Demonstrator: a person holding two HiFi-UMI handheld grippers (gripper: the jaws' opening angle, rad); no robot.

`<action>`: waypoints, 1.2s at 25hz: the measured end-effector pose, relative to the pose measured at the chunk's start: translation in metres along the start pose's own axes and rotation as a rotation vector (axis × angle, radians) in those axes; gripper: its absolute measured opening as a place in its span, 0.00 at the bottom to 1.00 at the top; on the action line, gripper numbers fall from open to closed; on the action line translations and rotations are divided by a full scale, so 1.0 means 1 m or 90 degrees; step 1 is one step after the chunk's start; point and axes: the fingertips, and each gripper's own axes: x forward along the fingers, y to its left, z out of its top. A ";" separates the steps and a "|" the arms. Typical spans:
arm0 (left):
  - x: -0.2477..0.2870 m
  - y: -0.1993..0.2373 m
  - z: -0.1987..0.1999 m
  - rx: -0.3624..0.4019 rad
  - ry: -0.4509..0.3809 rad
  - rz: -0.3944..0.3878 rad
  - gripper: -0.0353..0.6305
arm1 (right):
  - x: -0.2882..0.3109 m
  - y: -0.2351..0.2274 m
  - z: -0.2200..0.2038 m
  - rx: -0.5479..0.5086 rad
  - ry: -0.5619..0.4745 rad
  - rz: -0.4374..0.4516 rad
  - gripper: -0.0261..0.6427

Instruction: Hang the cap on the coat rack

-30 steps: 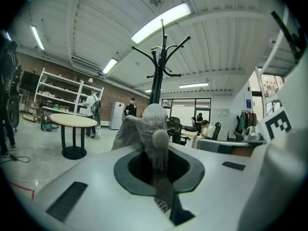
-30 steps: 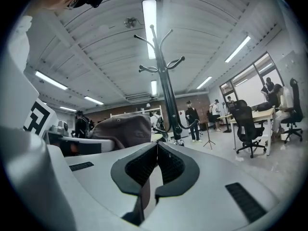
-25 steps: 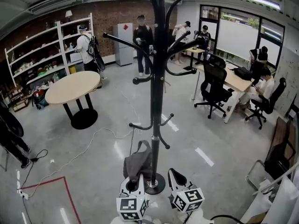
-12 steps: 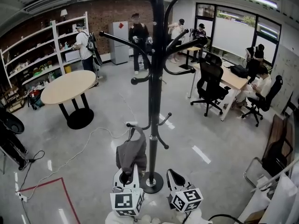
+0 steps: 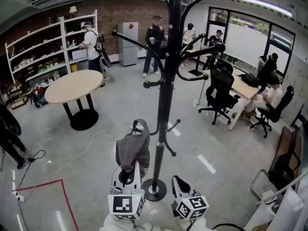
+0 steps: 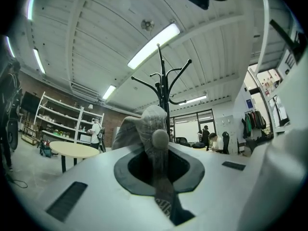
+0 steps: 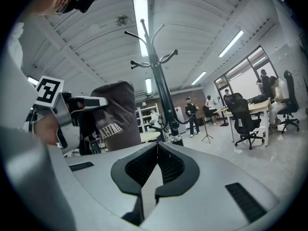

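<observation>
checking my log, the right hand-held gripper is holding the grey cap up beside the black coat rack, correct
No, the left hand-held gripper is holding the grey cap up beside the black coat rack. The left gripper view shows the cap clamped in its jaws; the right hand-held gripper is shut and empty.

- Head view: cam. on person's head, high up, faces fwd & steeply down. Coat rack (image 5: pixel 166 105) pole stands close, centre frame; left gripper (image 5: pixel 129 176) & right gripper (image 5: pixel 179 183) sit at bottom edge; round table (image 5: pixel 73 86) lies farther off, upper left.
- Left gripper view: cam. rides on gripper, low, tilted up along jaws toward ceiling. Cap (image 6: pixel 147 129) is v. near lens, rack behind it.
- Right gripper view: same mounting, tilted up. Rack is near centre, left gripper w/ cap at frame left.
- Shared: all 3 views take in rack & cap; head & left gripper views also share the table.
</observation>
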 end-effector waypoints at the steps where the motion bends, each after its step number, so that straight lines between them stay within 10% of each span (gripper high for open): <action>1: 0.000 0.001 0.005 0.001 -0.007 -0.001 0.08 | 0.001 0.001 0.000 0.000 0.001 0.001 0.06; 30: 0.040 -0.007 0.124 0.054 -0.166 -0.041 0.08 | -0.018 -0.029 0.010 0.011 -0.024 -0.053 0.06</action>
